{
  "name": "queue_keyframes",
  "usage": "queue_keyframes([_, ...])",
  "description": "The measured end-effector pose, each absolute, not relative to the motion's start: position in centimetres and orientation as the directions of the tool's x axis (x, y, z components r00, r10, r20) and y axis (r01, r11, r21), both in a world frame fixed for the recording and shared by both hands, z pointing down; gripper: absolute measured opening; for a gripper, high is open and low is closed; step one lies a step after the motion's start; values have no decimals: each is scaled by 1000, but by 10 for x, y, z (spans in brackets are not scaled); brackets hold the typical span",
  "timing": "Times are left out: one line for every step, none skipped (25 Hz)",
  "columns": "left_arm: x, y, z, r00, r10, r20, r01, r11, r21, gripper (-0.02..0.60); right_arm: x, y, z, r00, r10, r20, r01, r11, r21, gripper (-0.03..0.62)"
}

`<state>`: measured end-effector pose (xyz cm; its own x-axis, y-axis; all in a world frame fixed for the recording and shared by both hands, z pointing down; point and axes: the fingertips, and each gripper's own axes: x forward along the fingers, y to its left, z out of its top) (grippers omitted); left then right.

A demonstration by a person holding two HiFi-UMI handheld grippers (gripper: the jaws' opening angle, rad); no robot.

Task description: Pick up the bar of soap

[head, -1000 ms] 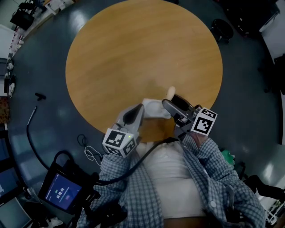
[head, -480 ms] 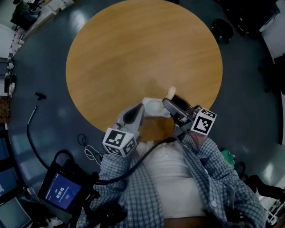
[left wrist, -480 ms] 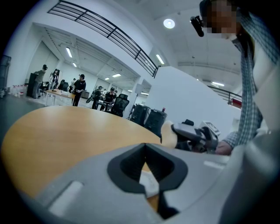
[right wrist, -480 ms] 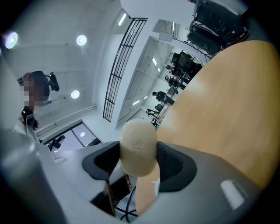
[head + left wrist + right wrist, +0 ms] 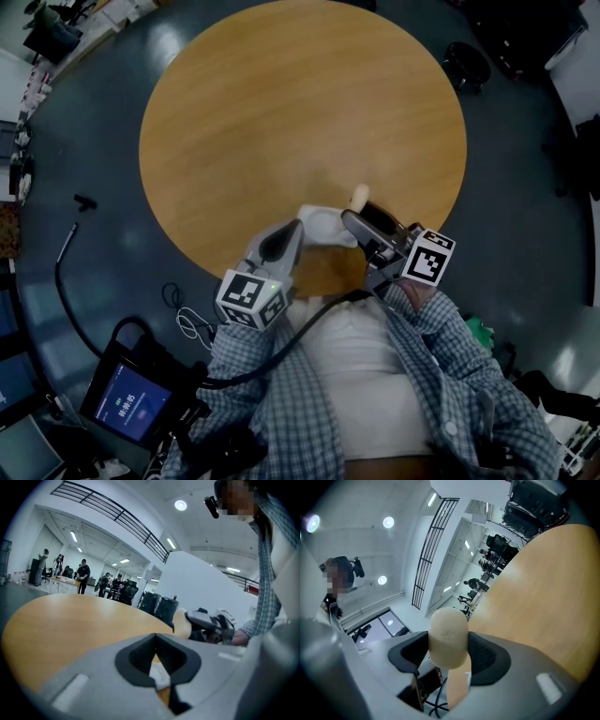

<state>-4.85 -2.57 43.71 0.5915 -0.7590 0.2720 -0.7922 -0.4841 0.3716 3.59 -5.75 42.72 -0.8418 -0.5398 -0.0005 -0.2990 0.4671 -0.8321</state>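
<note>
Clamping the bar of soap across its narrow sides, the right hand-held gripper has its jaws set wide, one dark ribbed pad pressed to each flank of the bar. The soap is a pale cream oval with a faint stamp on its face. Its rounded far end pokes out past the jaw tips, while its near end sits down between the pads. It hangs over the near right part of the round wooden counter. It looks to be clear of the wood, though no view shows the underside plainly.

The left hand-held gripper has its jaw tips together. A white thing lies on the counter just beyond it and shows through the gap behind the tips. I cannot tell whether it is pinched or only lying underneath.

The soap is likely light and hard, stiff enough to take a firm squeeze, but smooth and rounded. That shape makes it apt to squirt forward out of the pads if pressed near its tapering end. The safest hold is probably across the widest middle of the bar, with the ribbed pads flat against its sides and the bar seated deep. The present grip seems close to that.
</note>
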Motion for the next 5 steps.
queue_keyframes([-48,-26,437,592,-759,272,-792,-484,372,-2,36,-57,427,-842,-539,0,-300,468,-831,270])
queue_keyframes([-48,-26,437,592,-759,272,-791,-484,373,-2,36,-57,427,-844,-537,3,-302,470,-829,270])
queue_keyframes([-48,-26,437,593,-758,271,-791,-485,373,-2,36,-56,427,-845,-535,5,-304,473,-827,270])
queue_keyframes([-48,-26,437,594,-757,272,-790,-486,374,-2,35,-56,427,-847,-532,8,-307,476,-824,270])
queue_keyframes([-48,-26,437,596,-756,272,-789,-487,374,-2,35,-56,427,-848,-529,11,-309,479,-822,270])
